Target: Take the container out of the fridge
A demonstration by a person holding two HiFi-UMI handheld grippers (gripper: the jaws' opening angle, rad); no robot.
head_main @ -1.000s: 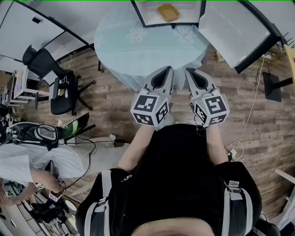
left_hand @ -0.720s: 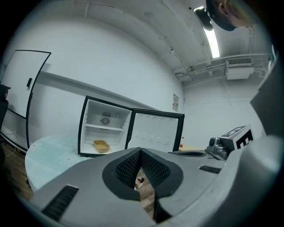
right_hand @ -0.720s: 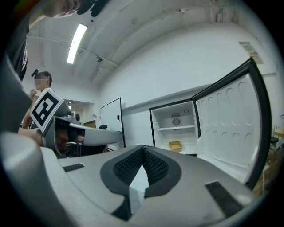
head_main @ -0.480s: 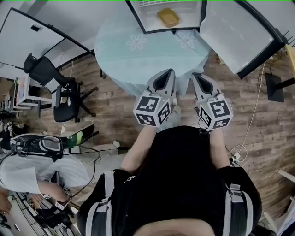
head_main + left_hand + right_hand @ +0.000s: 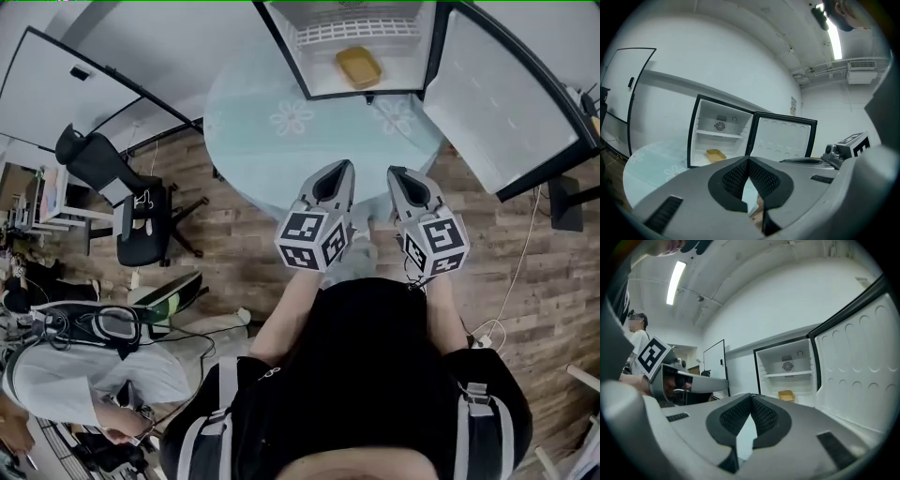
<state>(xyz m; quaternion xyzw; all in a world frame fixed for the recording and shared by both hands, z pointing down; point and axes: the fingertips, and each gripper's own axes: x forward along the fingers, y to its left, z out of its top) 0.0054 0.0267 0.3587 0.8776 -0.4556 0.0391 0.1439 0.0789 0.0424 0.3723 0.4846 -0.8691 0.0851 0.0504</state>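
Left gripper (image 5: 334,173) hangs over the bench (image 5: 262,122) edge, fingers pressed together and empty. Up ahead, the yellow container (image 5: 359,67) sits on the floor of the open fridge (image 5: 322,64), well apart from both tools. Right gripper (image 5: 405,178) alongside, fingers closed too, holding nothing.

The fridge (image 5: 319,66) stands at the worktop's (image 5: 281,141) far edge, its door (image 5: 506,103) swung right. The container (image 5: 359,67) lies inside, below the shelf. The left claw (image 5: 330,178) and right claw (image 5: 410,183) are side by side over the near edge.
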